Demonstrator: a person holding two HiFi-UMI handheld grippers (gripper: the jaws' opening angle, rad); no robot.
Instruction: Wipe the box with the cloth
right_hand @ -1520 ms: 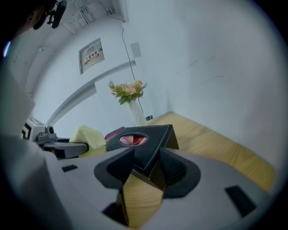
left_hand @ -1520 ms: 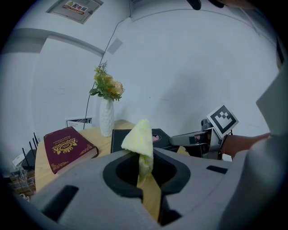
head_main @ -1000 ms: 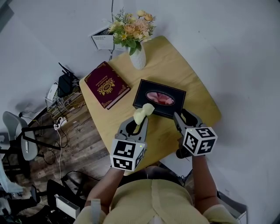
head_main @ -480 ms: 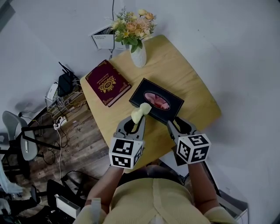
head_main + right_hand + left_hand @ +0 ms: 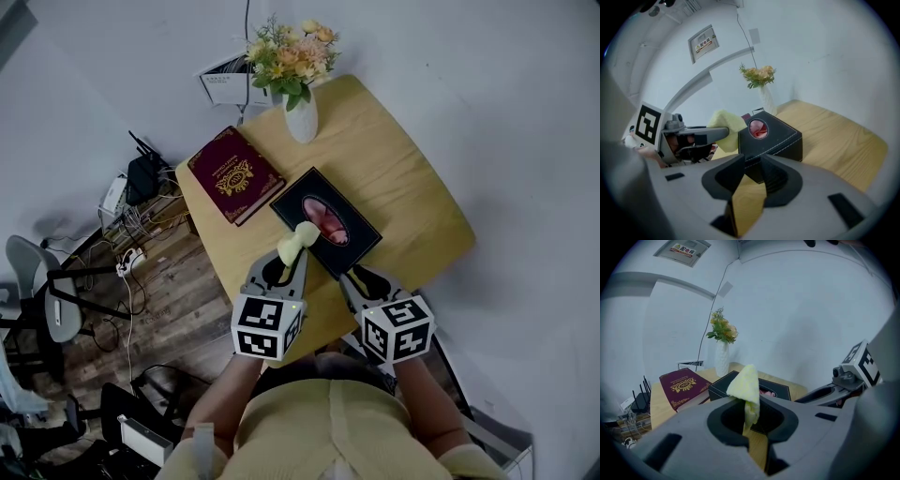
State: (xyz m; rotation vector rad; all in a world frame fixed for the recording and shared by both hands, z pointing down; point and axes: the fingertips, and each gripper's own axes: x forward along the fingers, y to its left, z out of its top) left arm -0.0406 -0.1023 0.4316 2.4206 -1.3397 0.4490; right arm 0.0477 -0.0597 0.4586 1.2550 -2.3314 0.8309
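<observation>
A black tissue box (image 5: 361,234) with pink tissue in its oval opening lies diagonally on the wooden table (image 5: 412,197). My left gripper (image 5: 295,255) is shut on a pale yellow cloth (image 5: 302,238), which pokes out of the jaws and rests at the box's near left edge. The left gripper view shows the cloth (image 5: 747,385) in front of the box (image 5: 722,389). My right gripper (image 5: 356,277) sits at the box's near corner; its jaws have just been closing and nothing is between them. In the right gripper view the box (image 5: 780,138) stands just beyond the gap.
A maroon book (image 5: 234,175) lies left of the box, and a white vase of flowers (image 5: 300,117) stands at the table's far end. The table's near edge is right under both grippers. A chair (image 5: 42,300), cables and a router are on the floor at left.
The box has turned from nearly crosswise to diagonal. My right gripper has moved left along its near side with its jaws narrowing. The left gripper and cloth have barely shifted.
</observation>
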